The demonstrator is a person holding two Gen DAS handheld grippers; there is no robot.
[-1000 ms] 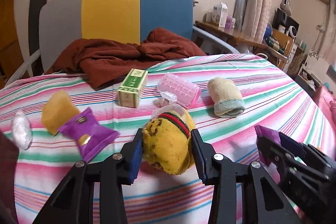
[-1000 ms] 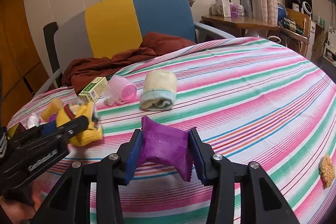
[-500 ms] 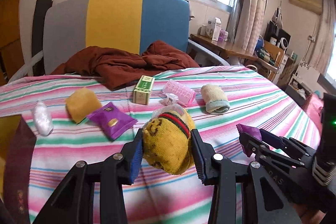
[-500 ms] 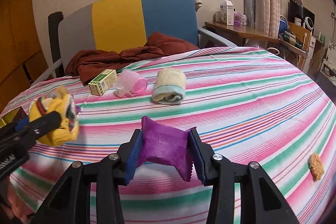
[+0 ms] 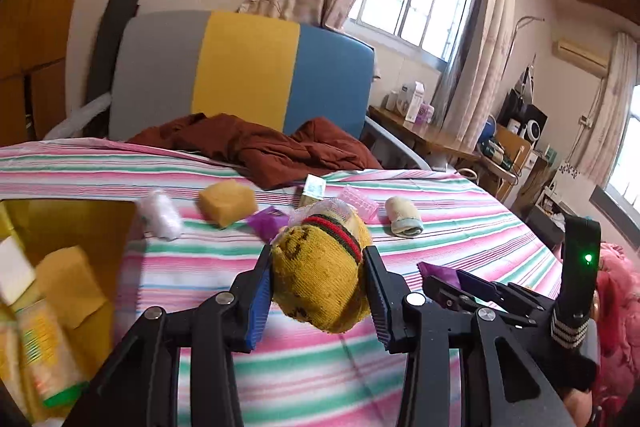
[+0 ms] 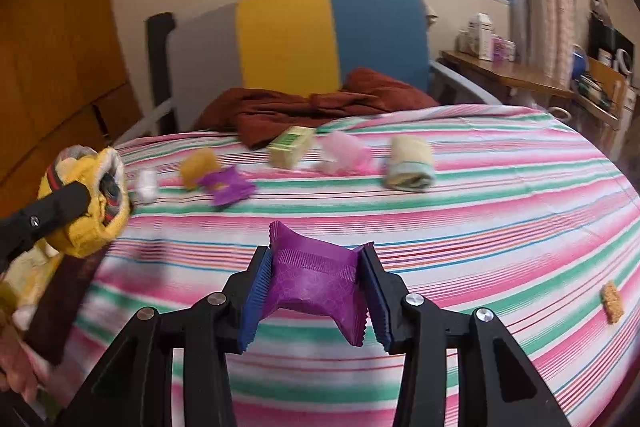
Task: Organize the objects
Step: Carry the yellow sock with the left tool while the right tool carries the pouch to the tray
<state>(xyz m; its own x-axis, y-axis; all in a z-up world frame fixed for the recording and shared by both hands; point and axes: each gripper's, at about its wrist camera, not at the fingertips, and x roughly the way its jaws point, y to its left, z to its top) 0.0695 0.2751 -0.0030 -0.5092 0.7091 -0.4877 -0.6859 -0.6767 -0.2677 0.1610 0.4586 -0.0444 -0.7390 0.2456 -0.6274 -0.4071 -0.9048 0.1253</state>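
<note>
My left gripper [image 5: 318, 291], clamped on the yellow sock [image 5: 320, 275], has swung left toward the box [image 5: 80, 223]; my right gripper [image 6: 316, 291] grips the purple packet [image 6: 316, 279], ready for stowing.

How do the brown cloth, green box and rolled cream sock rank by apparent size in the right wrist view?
1. Brown cloth, by far the largest.
2 and 3. Green box and rolled cream sock look about alike; motion blur makes ranking them unsure.
</note>
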